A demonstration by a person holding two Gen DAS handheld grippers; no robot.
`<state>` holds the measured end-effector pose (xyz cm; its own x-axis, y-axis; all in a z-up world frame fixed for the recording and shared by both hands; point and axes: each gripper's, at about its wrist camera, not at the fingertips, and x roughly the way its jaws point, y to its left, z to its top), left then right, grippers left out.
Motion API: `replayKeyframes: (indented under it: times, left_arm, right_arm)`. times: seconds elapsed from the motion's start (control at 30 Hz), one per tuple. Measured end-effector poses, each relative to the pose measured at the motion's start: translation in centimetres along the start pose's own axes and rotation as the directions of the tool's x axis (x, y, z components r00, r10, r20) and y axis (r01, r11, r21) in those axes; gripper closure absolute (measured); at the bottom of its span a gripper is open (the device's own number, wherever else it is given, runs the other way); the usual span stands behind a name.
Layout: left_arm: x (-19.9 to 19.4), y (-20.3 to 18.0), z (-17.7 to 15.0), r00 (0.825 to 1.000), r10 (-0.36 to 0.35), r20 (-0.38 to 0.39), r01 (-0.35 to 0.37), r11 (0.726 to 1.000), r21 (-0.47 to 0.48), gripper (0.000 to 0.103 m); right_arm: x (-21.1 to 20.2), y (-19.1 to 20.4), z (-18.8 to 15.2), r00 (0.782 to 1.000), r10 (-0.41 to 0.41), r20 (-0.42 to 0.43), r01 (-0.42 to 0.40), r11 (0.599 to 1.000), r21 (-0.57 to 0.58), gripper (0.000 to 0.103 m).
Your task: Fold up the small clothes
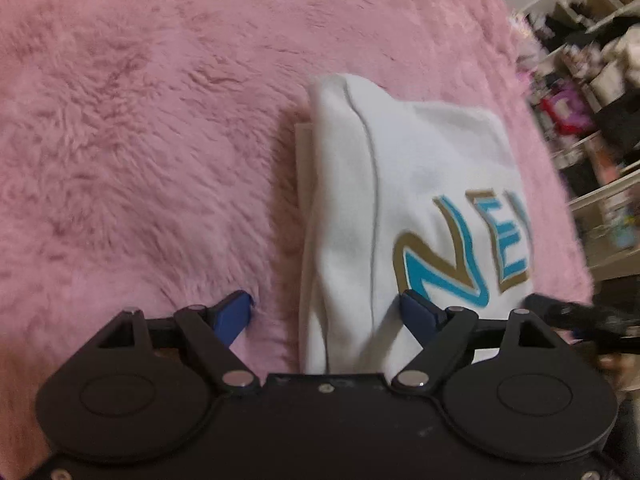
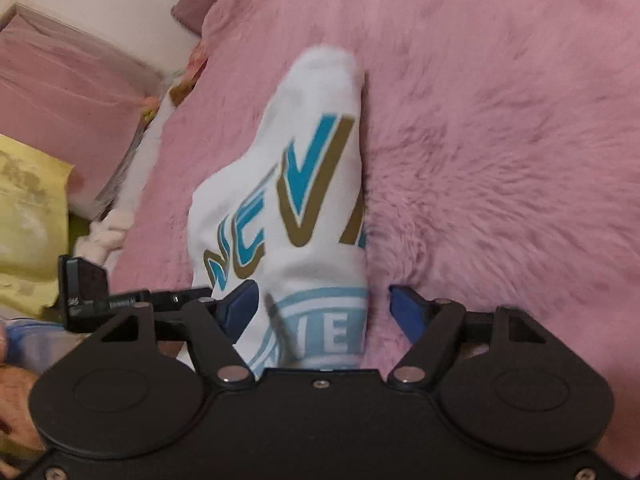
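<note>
A folded white garment point(image 1: 404, 184) with blue and gold letters lies on the pink furry blanket point(image 1: 140, 140). My left gripper point(image 1: 326, 308) hangs over its near left edge, jaws wide apart: one blue fingertip point(image 1: 234, 312) is above the blanket, the other sits over the cloth. In the right wrist view the same garment point(image 2: 304, 168) stretches away from me. My right gripper point(image 2: 322, 300) is open over its near end, the cloth between the fingers and the right fingertip point(image 2: 406, 304) clear of it, above the blanket point(image 2: 500, 140).
Cluttered shelves point(image 1: 592, 80) stand past the blanket's right edge. Pink pillows point(image 2: 68, 80), a yellow cloth point(image 2: 28, 208) and small soft items lie beside the bed at the left. Part of the other gripper point(image 2: 86, 292) shows at the left.
</note>
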<state>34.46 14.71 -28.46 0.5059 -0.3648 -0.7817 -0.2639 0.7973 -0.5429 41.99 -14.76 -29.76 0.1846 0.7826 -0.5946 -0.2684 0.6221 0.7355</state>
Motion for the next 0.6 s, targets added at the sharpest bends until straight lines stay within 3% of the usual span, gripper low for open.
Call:
replayKeyframes:
  times: [0.07,0.13,0.17,0.3,0.37,0.43,0.47,0.5,0.53,0.57,0.6]
  left_arm:
    - [1.0,1.7,1.4,0.997,-0.081,-0.005,0.08,0.996,-0.042,0.02]
    - [0.8,1.8,1.4,0.992,-0.129,0.003,0.129,0.991,-0.021,0.02]
    - [0.6,1.6,1.4,0.988,-0.152,0.016,0.152,0.988,0.003,0.02]
    - [1.9,1.2,1.6,0.958,-0.284,0.024,0.283,0.959,0.027,0.023]
    - [2.6,0.1,1.0,0.97,-0.244,0.002,0.243,0.968,0.067,0.025]
    - [2.2,-0.7,-0.1,0.975,-0.22,0.016,0.217,0.97,0.113,0.026]
    - [1.9,-0.6,-0.1,0.974,-0.227,0.022,0.223,0.969,0.11,0.032]
    - [1.7,-0.2,-0.1,0.972,-0.232,0.031,0.229,0.97,0.085,0.05]
    - [1.6,0.3,0.1,0.97,-0.24,0.038,0.238,0.97,0.043,0.062]
    - [1.6,1.2,0.2,0.961,-0.274,0.039,0.275,0.961,-0.02,0.077]
    - [1.5,2.1,0.3,0.946,-0.321,0.044,0.324,0.943,-0.08,0.081]
  right_arm:
    - [1.2,-0.8,0.8,0.997,0.065,-0.034,-0.064,0.997,0.031,0.028]
    - [1.8,-1.1,1.4,0.989,0.144,-0.039,-0.141,0.988,0.068,0.029]
    - [2.0,-1.0,1.6,0.968,0.249,-0.044,-0.244,0.966,0.086,0.029]
    - [3.9,-0.4,1.6,0.958,0.278,-0.063,-0.272,0.958,0.093,0.029]
    - [4.8,0.1,1.4,0.953,0.297,-0.06,-0.29,0.952,0.1,0.041]
    - [5.4,0.4,1.3,0.955,0.285,-0.077,-0.277,0.955,0.104,0.072]
    - [5.4,0.3,1.3,0.96,0.267,-0.081,-0.258,0.96,0.106,0.074]
    - [5.4,0.0,1.2,0.958,0.275,-0.081,-0.264,0.957,0.123,0.077]
    - [5.3,-0.2,1.2,0.954,0.291,-0.077,-0.279,0.95,0.136,0.079]
    - [5.2,-0.3,1.5,0.951,0.301,-0.076,-0.289,0.947,0.138,0.079]
    - [5.1,-0.3,1.4,0.948,0.31,-0.072,-0.298,0.944,0.144,0.079]
